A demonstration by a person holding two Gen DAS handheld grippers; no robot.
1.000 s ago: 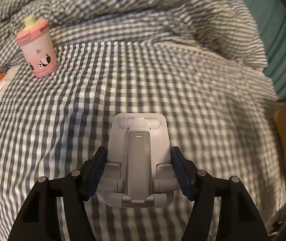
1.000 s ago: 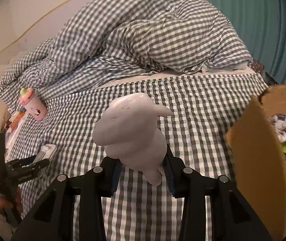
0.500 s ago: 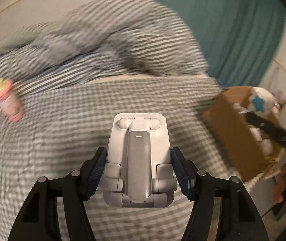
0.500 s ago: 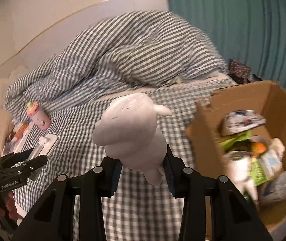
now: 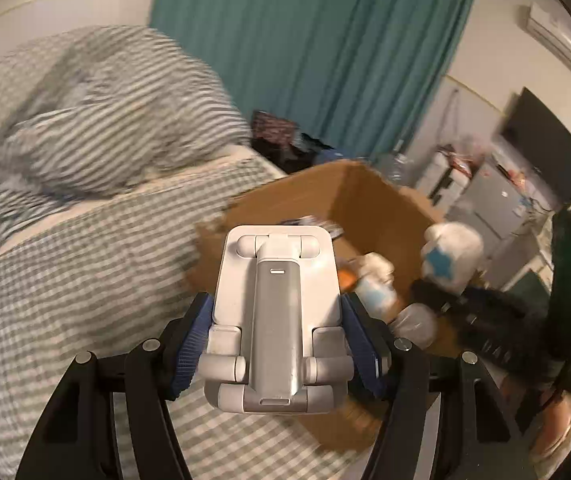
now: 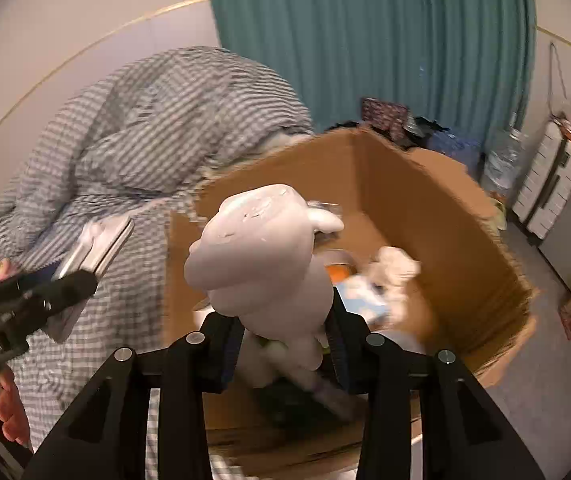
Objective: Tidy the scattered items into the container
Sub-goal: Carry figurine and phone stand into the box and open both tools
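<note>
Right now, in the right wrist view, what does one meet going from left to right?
Left gripper holding the phone stand → checked duvet → white plush toy in the right gripper → cardboard box → white drawers.

Bedroom: bed, curtain, cluttered far side.
Gingham duvet (image 5: 97,120) heaped on the bed (image 5: 65,280); teal curtain (image 5: 317,52) behind. Cream wall (image 6: 65,28) with gold trim line. White drawers (image 6: 553,176), dark TV (image 5: 541,140), grey floor (image 6: 525,400) at right.
</note>
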